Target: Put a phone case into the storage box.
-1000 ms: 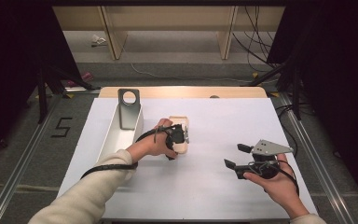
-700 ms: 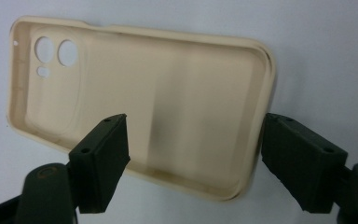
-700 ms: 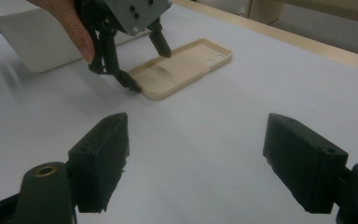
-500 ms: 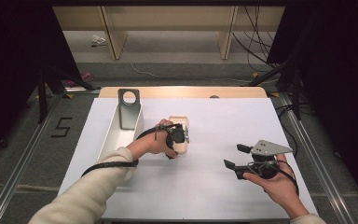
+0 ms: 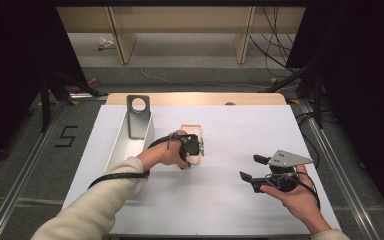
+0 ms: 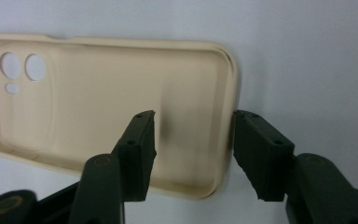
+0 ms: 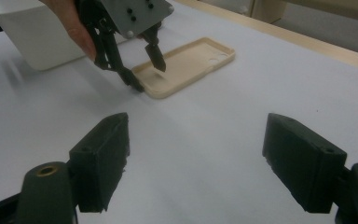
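A cream phone case lies hollow side up on the white table, its camera holes at the far end. My left gripper points down over the case's near end. In the left gripper view the case has one jaw inside it and the other just outside the end wall; the left gripper has just been closing, and the pads are not pressing on the wall. My right gripper hovers open at the right with nothing between its jaws. The right gripper view shows its open jaws, the case and the left gripper beyond.
A long white bin stands left of the case, with a grey metal bracket with a round hole at its far end. The bin lies close behind the left hand. Bare table spreads between the two grippers.
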Available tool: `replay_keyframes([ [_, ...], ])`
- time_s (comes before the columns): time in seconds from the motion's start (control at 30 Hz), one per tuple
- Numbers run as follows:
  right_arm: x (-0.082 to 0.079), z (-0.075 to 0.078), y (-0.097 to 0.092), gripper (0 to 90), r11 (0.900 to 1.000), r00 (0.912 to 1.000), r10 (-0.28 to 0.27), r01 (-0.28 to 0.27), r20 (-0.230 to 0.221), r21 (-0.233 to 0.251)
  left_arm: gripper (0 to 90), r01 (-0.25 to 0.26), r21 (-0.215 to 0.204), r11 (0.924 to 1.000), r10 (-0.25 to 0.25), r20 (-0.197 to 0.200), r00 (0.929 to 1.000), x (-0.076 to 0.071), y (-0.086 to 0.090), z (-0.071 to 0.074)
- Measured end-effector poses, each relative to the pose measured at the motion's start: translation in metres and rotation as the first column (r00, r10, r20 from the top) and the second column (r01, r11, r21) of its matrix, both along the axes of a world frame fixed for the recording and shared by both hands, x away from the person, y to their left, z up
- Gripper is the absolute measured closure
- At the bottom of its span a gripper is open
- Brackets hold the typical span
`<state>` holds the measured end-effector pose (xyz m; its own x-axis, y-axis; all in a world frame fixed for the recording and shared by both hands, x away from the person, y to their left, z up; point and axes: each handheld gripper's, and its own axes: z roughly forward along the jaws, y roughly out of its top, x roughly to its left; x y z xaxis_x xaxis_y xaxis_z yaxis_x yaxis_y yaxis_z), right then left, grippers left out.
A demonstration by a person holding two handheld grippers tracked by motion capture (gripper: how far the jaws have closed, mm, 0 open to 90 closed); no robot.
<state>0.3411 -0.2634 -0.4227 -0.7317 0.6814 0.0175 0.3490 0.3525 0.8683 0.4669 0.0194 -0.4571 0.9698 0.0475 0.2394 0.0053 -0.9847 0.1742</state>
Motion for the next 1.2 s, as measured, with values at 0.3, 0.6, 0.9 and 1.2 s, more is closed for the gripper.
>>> replay_keyframes([
  [0.3, -0.0001, -0.0002, 0.0006, 24.1, 1.0, 1.0, 0.004, -0.004, -0.001, 0.0, 60.0, 0.042, 0.018, 0.999, -0.041, -0.01, 0.9991, -0.003, -0.001, 0.0003],
  [0.6, 0.0001, -0.0004, 0.0007, 24.5, 1.0, 1.0, 0.008, -0.008, -0.005, -0.001, 67.6, 0.07, 0.031, 0.9971, -0.069, -0.025, 0.9973, -0.0042, -0.0023, 0.0003],
  [0.9, 0.0004, -0.0014, 0.0012, 24.5, 1.0, 0.9999, 0.009, -0.009, -0.01, -0.001, 73.3, 0.081, 0.043, 0.9958, -0.08, -0.028, 0.9964, -0.0061, -0.0037, 0.0001],
  [1.2, 0.0004, -0.0015, 0.0015, 24.7, 0.9999, 0.9999, 0.012, -0.012, -0.009, -0.002, 74.7, 0.074, 0.034, 0.9967, -0.073, -0.04, 0.9966, -0.0053, -0.0031, 0.0],
])
